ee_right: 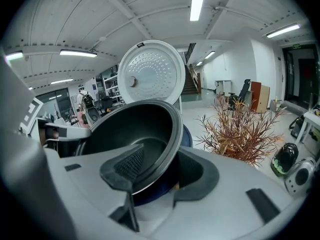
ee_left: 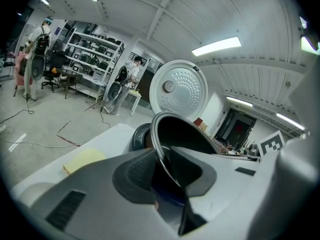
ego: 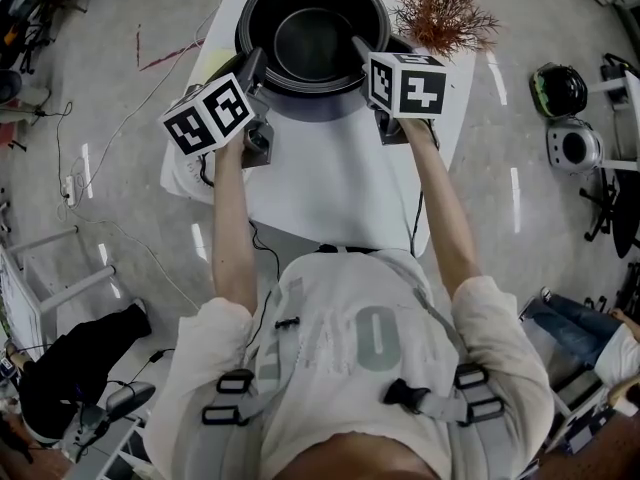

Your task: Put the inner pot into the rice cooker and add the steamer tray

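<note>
The dark inner pot sits at the far end of the white table, in the dark blue rice cooker body. The cooker's white lid stands open behind it. My left gripper holds the pot's left rim; in the left gripper view the rim runs between the two pads with both against it. My right gripper straddles the right rim, one pad inside the pot and one outside, with a gap showing at the inner pad. I cannot make out the steamer tray for certain.
A dried reddish plant stands just right of the pot. A yellow pad lies on the table's left side, and a pale round thing is half hidden under my left gripper. A helmet and cables lie on the floor.
</note>
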### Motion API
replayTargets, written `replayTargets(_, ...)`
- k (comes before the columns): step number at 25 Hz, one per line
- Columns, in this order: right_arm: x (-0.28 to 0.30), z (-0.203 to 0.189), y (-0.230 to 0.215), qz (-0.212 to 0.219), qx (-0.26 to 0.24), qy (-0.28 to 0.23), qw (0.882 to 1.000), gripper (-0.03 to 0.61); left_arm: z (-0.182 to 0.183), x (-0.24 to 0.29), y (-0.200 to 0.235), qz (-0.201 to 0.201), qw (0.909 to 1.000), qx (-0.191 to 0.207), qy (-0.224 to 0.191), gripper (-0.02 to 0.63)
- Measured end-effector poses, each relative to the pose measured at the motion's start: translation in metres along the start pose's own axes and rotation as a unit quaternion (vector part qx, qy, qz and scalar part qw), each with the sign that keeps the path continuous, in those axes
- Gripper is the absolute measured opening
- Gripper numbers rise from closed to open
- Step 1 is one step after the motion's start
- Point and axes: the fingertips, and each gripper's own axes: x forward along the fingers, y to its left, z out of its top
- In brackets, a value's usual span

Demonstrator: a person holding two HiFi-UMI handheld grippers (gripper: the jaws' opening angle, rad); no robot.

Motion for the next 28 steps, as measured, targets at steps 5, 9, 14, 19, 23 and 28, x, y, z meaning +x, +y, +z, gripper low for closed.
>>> replayTargets(5, 0.0001, 0.0011, 0.0011, -0.005, -0.008, 0.012, 1.0, 0.206, -0.0025, 0.0019, 0.0032, -0.003, 1.0, -0.007, 0.005, 0.089)
replayTargets(9, 0.001, -0.0012, 0.0035, -0.009, -0.011, 0.018, 1.0, 0.207, -0.004, 0.0008, 0.005, -0.001, 1.0, -0.001, 0.006, 0.088)
replayTargets(14, -0.0001, -0.0029, -0.0004, -0.025, -0.008, 0.021, 0.999, 0.205, -0.0062, 0.0041, 0.0026, 0.003, 0.9996, 0.024, 0.018, 0.095)
replayTargets(19, -0.0013, -0.0029, 0.0004, -0.049, -0.005, 0.018, 0.999, 0.204, -0.0032, 0.0021, 0.0024, 0.016, 0.9988, 0.045, 0.009, 0.101)
replayTargets(23, -0.0029, -0.0012, 0.0007, -0.071, -0.01, 0.018, 0.997, 0.207, -0.0034, 0.0001, 0.0045, 0.03, 0.9973, 0.066, 0.006, 0.109)
replayTargets(28, -0.0002, -0.0002, -0.0023, -0.165, -0.112, 0.019, 0.98, 0.21, -0.0038, 0.0009, 0.0054, 0.056, 0.9928, 0.106, -0.002, 0.115)
